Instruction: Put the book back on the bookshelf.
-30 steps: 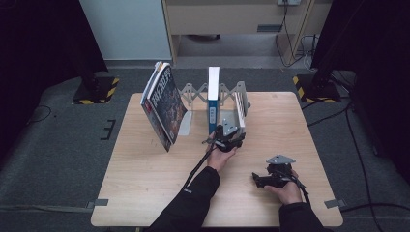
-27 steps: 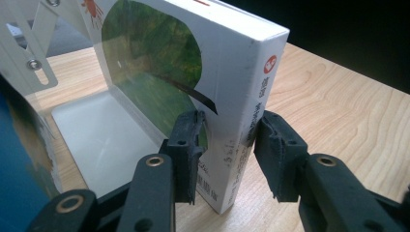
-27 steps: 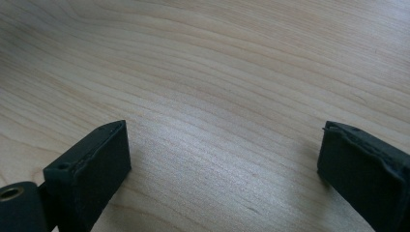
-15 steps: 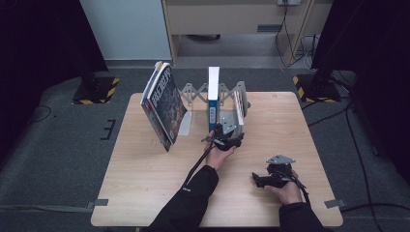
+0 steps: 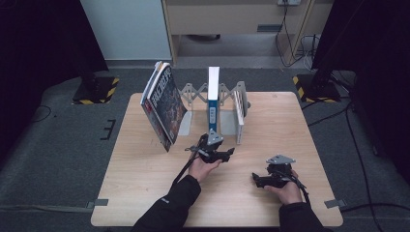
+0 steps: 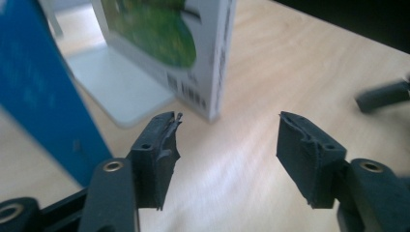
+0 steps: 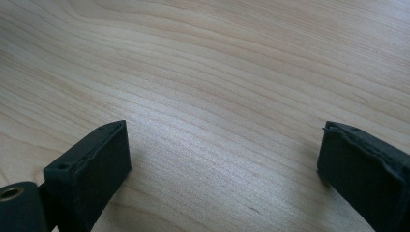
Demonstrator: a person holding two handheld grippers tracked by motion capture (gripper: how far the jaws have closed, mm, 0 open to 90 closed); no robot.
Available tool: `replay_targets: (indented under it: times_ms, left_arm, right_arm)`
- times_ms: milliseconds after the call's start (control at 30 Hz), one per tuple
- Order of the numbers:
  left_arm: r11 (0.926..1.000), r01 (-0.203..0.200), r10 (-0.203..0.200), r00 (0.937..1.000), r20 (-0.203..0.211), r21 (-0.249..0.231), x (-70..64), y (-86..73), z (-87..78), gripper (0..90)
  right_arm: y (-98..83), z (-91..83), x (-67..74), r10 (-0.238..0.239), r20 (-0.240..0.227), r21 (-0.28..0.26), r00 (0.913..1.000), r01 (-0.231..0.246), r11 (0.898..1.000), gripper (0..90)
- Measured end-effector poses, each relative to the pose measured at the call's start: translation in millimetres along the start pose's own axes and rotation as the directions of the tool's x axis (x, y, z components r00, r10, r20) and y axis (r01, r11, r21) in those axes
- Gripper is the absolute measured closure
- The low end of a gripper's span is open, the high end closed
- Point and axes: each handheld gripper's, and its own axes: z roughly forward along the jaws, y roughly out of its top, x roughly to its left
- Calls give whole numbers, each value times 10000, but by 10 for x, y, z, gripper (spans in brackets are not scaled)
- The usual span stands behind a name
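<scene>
White-spined and thin, the white book (image 5: 239, 116) is standing upright at the right end of the accordion book rack (image 5: 227, 92), its front corner showing in the left gripper view (image 6: 212, 58) with a green cover picture and a barcode. The left gripper (image 5: 227, 153) is hovering just off that book's near edge, at about seven o'clock from it, touching nothing. Its jaws are standing spread with bare wood between them, and they have just been opening. Compared with the earlier frames, the left hand (image 5: 203, 166) is sitting farther back toward the person and clear of the rack, where before the gripper was up against the white book; the book itself is standing in the same slot.

At about nine o'clock from the white book, the blue book (image 5: 213, 104) is standing upright in the middle of the rack, with a white bookend plate (image 6: 121, 87) lying flat between the two. Farther left, the large illustrated book (image 5: 164, 108) is leaning at a tilt at the rack's left end. The right gripper (image 5: 258, 180) is resting low over the wooden table (image 5: 145, 169) at about five o'clock from the white book, well apart from it, jaws spread wide over bare wood and gripping nothing, unchanged from before. Nothing is standing between the left gripper and the white book.
</scene>
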Motion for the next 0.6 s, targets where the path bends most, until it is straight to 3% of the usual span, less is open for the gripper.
replay_targets:
  times_ms: [400,467,600]
  left_arm:
    - [9918,335,-368,9990,246,1236,153,-528,-523,267]
    - [9903,309,-327,9994,111,1356,196,-592,-596,234]
    - [9881,594,-613,9981,95,1420,311,-695,-750,202]
  right_arm:
    - [0,-5,3,22,-19,42,10000,-22,10000,48]
    - [0,-5,4,26,-16,45,10000,-26,10000,48]
    - [-4,-7,-1,-57,-32,20,10000,58,10000,48]
